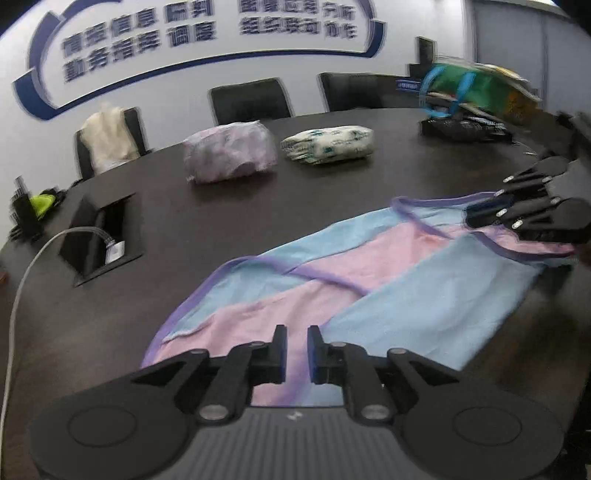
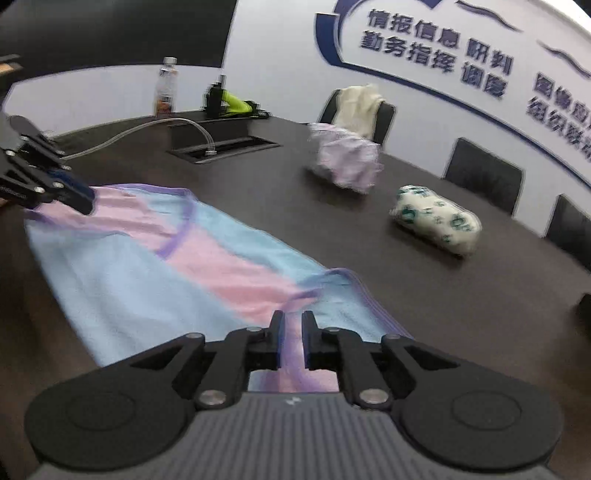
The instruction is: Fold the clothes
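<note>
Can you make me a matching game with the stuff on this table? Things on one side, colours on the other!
Things:
1. garment under the two tools
2. nearer folded bundle
3. farther folded bundle
4. cloth on the chair

Colours:
A. white with green print
B. cream
C. pink and blue with purple trim
D. pale lilac

Pairs: 1-C, 2-D, 3-A, 4-B

Even, soft indoor light, faint sheen on dark table [image 1: 369,192], strong fisheye bending at edges, motion blur on wall lettering [image 1: 207,33], black corners.
</note>
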Motion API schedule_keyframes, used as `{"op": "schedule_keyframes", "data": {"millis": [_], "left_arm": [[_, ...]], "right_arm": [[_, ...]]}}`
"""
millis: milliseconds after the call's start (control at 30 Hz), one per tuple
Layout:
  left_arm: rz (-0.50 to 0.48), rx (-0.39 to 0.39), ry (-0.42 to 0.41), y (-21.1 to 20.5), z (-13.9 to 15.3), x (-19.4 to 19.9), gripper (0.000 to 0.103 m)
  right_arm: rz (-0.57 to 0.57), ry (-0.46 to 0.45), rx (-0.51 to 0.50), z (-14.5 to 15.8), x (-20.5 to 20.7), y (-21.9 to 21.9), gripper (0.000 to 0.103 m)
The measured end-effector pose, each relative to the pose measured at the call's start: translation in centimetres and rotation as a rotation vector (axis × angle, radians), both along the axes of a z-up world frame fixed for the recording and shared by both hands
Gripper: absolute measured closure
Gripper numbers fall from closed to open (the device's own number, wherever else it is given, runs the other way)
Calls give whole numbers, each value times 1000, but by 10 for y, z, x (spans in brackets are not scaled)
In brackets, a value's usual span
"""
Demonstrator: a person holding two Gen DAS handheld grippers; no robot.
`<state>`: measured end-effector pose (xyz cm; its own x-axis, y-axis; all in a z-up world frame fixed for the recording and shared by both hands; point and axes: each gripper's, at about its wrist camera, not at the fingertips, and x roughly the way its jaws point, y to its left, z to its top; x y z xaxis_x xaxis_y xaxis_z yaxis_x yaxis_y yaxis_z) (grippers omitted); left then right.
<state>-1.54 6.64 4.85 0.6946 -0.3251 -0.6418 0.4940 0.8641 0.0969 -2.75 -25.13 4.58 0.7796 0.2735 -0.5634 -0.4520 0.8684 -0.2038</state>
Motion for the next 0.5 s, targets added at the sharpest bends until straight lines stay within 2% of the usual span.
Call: {"op": "schedule_keyframes", "data": {"millis": [33, 67, 100, 133, 233, 333, 400, 500], "left_arm": [[33, -13, -9, 9, 2, -6, 85], [67, -37, -12, 20, 4, -14, 72], [97, -68, -14, 28, 5, -24, 66], [128, -104, -16, 36, 5, -34, 62], [214, -192, -9, 41, -2, -63, 62], [206, -244, -39, 17, -13, -77, 62], [214, -289, -22, 7, -20, -73, 62], [284, -250, -6, -3, -29, -62, 62]], "right_arm": [[-16, -18, 24, 6, -9, -13, 82], [-32, -35, 48, 12, -18, -26, 65], [-38, -46, 72, 17, -30, -39, 53], [-25, -42, 95, 21, -46, -54, 51], [-31, -13, 83, 16, -84, -73, 48], [-52, 20, 47, 5, -119, -85, 48], [-61, 44, 49, -2, -129, -90, 48], [-86, 49, 36, -11, -128, -94, 52]]}}
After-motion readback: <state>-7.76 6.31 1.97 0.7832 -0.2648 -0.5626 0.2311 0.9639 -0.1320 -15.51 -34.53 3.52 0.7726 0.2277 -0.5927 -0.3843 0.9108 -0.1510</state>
